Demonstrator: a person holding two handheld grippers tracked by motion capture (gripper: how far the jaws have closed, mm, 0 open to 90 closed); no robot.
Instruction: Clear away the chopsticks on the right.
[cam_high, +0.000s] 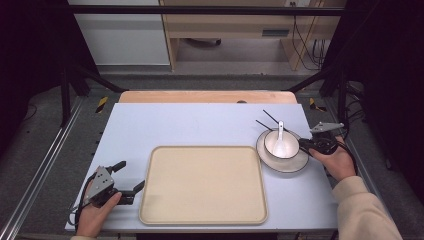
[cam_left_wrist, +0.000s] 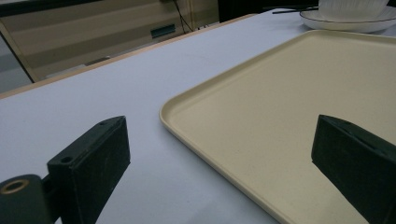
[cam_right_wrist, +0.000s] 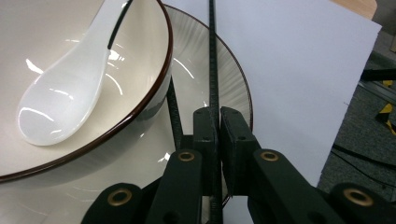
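A white bowl (cam_high: 290, 140) with a dark rim stands on a ribbed white plate (cam_high: 290, 165) at the table's right. A white ceramic spoon (cam_high: 279, 142) lies in the bowl. Two black chopsticks (cam_high: 267, 120) rest across the plate's far side. My right gripper (cam_high: 305, 144) sits at the plate's right edge, held by a hand. In the right gripper view its jaws (cam_right_wrist: 217, 114) are shut on one chopstick (cam_right_wrist: 212, 56); the other chopstick (cam_right_wrist: 173, 112) runs beside the left jaw, under the bowl (cam_right_wrist: 46, 28). My left gripper (cam_high: 131, 175) is open and empty, straddling the tray's near left edge (cam_left_wrist: 187, 126).
A large beige tray (cam_high: 202, 185) fills the middle front of the pale table (cam_high: 200, 122). The table's right edge lies close behind the plate (cam_right_wrist: 201, 70). A dark frame and rails flank both sides. Bare tabletop stretches behind the tray.
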